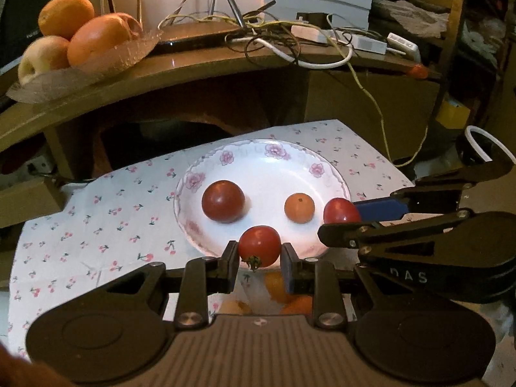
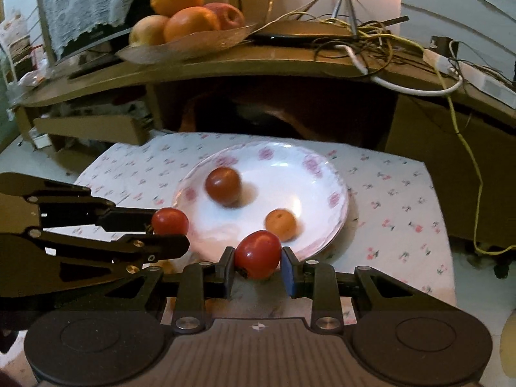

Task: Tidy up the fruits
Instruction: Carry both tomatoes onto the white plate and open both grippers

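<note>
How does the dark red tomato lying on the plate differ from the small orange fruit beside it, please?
The dark red tomato is larger and deep red; the small orange fruit is smaller and orange. The tomato lies toward the plate's left side, the orange fruit toward its right. Both are round, rest loose on the plate, and are held by neither hand-held gripper.

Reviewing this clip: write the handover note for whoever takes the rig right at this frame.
Left gripper: shut on a red tomato, at the near rim of the floral plate.
Right gripper: shut on a second red tomato, at the same rim.
Done: dark tomato and small orange fruit lie on the plate.
Left: probably set both held tomatoes down on the plate and release.
</note>
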`<state>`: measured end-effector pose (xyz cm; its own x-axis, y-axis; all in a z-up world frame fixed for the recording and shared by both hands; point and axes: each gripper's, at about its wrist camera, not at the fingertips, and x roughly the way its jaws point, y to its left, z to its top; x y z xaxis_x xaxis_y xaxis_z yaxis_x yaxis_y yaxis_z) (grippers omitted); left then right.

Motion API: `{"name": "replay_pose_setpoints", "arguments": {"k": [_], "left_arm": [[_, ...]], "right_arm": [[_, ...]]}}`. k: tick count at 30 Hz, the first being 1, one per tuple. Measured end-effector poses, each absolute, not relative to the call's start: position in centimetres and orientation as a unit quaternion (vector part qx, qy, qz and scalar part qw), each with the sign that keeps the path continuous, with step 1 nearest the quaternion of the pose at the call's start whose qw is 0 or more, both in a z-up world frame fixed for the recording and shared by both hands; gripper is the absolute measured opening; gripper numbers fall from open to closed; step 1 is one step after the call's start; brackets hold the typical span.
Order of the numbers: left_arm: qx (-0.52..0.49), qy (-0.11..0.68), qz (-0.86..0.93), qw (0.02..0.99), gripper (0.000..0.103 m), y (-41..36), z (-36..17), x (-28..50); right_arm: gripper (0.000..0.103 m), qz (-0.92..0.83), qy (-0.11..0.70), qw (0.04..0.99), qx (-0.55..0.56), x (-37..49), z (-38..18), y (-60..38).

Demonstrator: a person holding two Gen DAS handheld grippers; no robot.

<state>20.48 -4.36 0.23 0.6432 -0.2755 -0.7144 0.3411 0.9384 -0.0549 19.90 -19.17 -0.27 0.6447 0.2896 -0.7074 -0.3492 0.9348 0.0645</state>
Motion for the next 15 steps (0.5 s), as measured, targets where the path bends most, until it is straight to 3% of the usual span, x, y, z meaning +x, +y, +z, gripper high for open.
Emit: {"name": "replay_pose_setpoints", "arguments": {"k": [15], "left_arm": [[0.029, 0.397, -0.160, 0.903, 0.034, -4.0, -0.9, 21.9]], "right_arm": [[0.034, 0.163, 0.391, 0.905, -0.026, 21.9, -1.5, -19.2]]}}
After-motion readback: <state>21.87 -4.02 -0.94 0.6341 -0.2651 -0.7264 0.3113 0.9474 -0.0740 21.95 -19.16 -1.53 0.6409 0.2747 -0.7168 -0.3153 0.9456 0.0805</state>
